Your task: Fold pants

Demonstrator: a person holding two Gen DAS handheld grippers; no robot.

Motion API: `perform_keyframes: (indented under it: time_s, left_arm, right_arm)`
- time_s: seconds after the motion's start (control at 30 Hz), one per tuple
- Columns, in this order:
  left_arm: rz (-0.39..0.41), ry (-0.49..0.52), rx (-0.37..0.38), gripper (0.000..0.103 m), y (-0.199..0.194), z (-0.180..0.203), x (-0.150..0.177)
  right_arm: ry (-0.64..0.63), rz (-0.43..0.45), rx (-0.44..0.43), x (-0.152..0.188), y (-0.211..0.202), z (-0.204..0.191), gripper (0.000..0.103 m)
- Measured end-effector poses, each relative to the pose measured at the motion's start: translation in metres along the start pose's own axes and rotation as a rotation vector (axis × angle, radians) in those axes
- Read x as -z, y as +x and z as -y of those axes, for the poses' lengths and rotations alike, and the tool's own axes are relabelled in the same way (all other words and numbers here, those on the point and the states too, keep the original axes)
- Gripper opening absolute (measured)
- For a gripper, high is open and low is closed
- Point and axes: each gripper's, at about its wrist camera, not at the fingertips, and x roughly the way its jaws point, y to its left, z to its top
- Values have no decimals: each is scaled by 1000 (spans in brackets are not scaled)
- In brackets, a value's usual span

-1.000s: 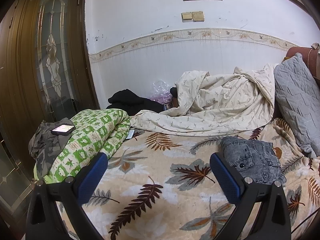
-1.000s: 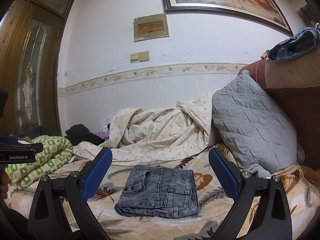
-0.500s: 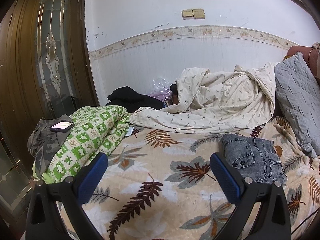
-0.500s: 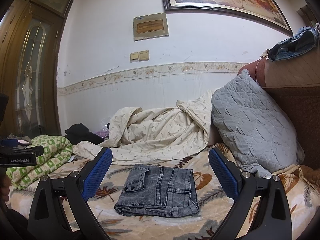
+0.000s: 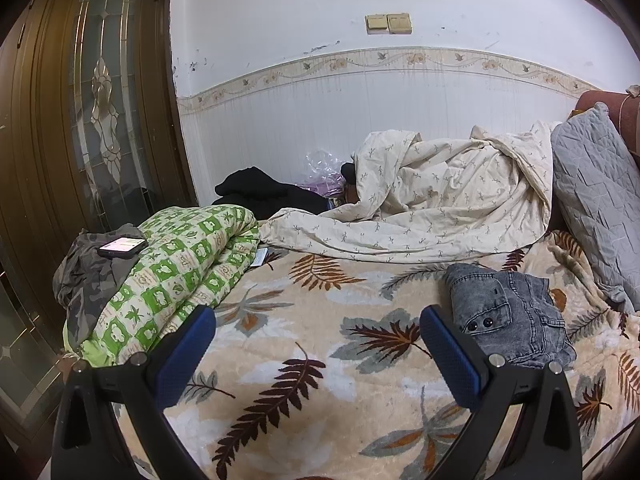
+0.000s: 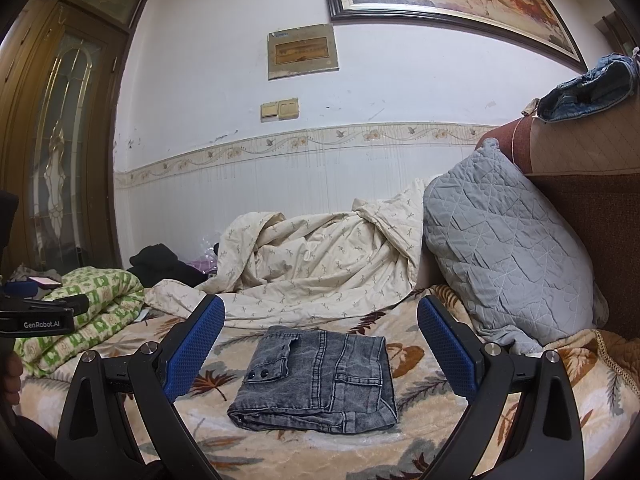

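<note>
- The bed blanket [image 6: 280,452], cream with a leaf print, fills the near ground under both of my tools; it is the surface I am working on.
- Far across it lies a crumpled cream duvet [image 6: 320,264] against the wall, with a grey quilted pillow [image 6: 508,256] propped at the right and a rolled green patterned quilt [image 5: 176,268] at the left, a phone [image 5: 122,246] resting on the camouflage cloth beside it.
- The pants [image 6: 320,380], grey denim, sit near the middle of the blanket in front of my right tool, already in a compact squared bundle with the pocket flap and its two snaps on top; in the left wrist view they lie off to the right [image 5: 508,312].
- My right gripper [image 6: 320,348] is spread wide and holds nothing, hovering near the bundle without touching it.
- My left gripper [image 5: 316,352] is likewise released and empty, over bare blanket, well apart from the pants.
- I judge the folding done or all but done; the next move would only be pressing the bundle flat or squaring an edge, if anything.
</note>
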Motion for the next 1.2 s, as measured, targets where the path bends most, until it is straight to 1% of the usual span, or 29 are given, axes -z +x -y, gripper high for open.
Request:
perform_keyframes:
  time_s: [0.73,1.2]
  left_arm:
    - [-28,-9,-5,103,10,-3,5]
    - [-32,-10,-3,103,12,-4,4]
  right_arm:
    - [-18,-18,5,6,5,-5,98]
    - [-36,-28,16,8,7,-10,98]
